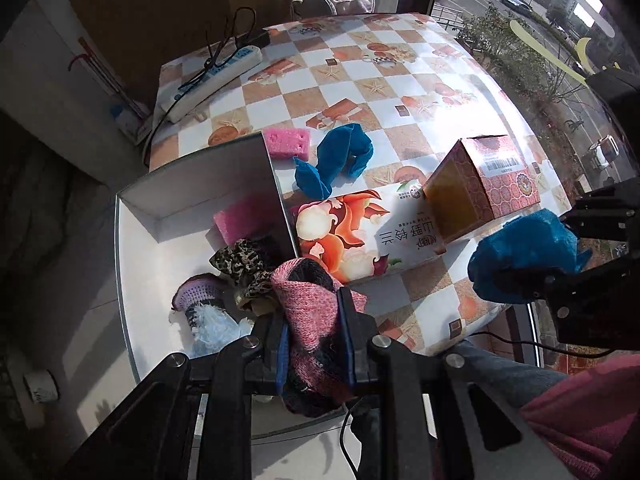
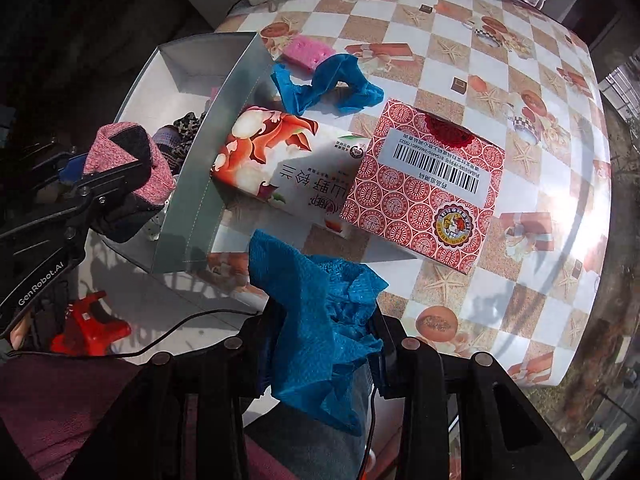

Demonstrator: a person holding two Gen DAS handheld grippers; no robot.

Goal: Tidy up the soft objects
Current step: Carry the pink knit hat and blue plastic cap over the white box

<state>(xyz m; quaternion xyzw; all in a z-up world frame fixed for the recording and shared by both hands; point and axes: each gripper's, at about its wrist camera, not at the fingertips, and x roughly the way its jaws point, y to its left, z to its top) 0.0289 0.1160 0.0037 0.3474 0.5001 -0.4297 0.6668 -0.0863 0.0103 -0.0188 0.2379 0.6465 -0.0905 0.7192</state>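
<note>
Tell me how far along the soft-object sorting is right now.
Partly done. Already in the white box: a pink sponge, a leopard scrunchie and a purple knit piece. In hand: the left tool clamps a pink knit item by the box, and the right tool grips a blue cloth. Left on the table: another blue cloth and a second pink sponge.

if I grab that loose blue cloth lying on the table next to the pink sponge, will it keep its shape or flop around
The blue cloth will probably flop: it lies crumpled and twisted, and the similar blue cloth in the right gripper droops limply from the jaws. It looks thin, so likely very light. A push would probably bunch it, not slide it.
</note>
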